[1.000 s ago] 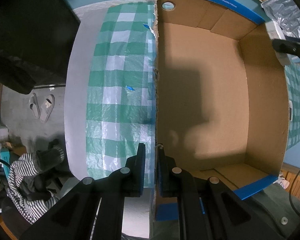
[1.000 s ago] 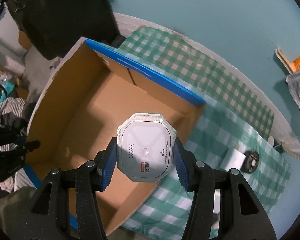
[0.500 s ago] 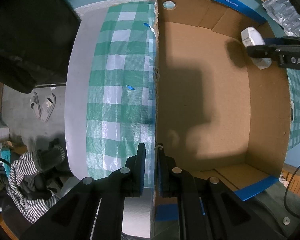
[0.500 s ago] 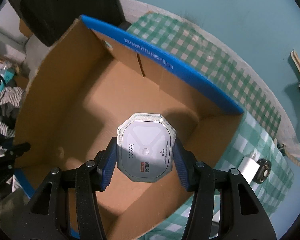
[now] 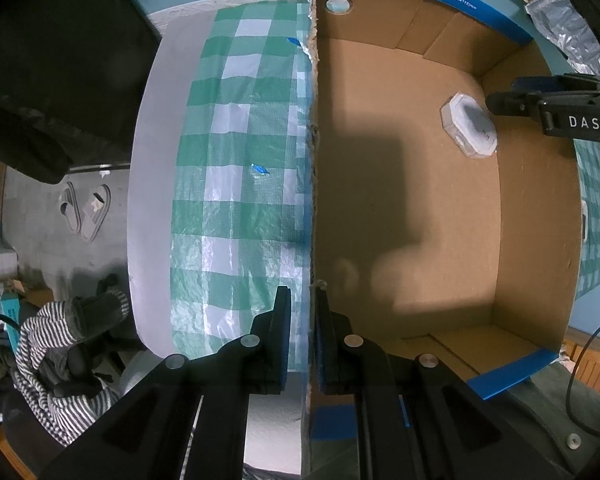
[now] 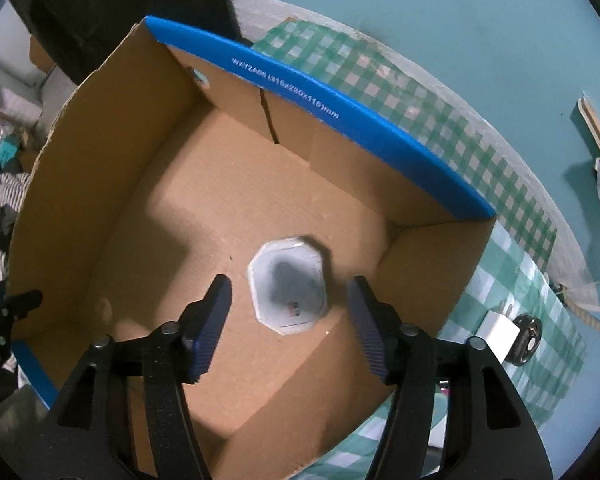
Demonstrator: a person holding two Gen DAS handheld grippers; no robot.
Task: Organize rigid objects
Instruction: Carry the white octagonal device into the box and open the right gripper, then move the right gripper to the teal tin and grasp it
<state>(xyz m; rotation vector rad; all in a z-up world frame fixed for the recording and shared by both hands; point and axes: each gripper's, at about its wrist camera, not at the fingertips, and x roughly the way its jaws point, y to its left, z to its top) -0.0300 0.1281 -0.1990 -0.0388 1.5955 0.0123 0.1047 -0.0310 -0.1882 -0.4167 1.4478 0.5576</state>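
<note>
The white eight-sided case (image 6: 287,290) lies on the floor of the cardboard box (image 6: 100,184), the right tool (image 6: 290,316) spread wide above it; the left tool (image 5: 302,336) pinches the box wall. A white plug (image 6: 498,336) and black disc (image 6: 526,340) wait on the tabletop (image 6: 512,248)

The white octagonal case (image 6: 288,284) between my right tongs' spread fingers is motion-blurred, its label print unreadable. My left tongs (image 5: 302,336) hide part of the cardboard box (image 5: 312,200) wall they pinch. Beyond my right finger, a black round thing (image 6: 524,338) sits half behind a white block (image 6: 498,336).
</note>
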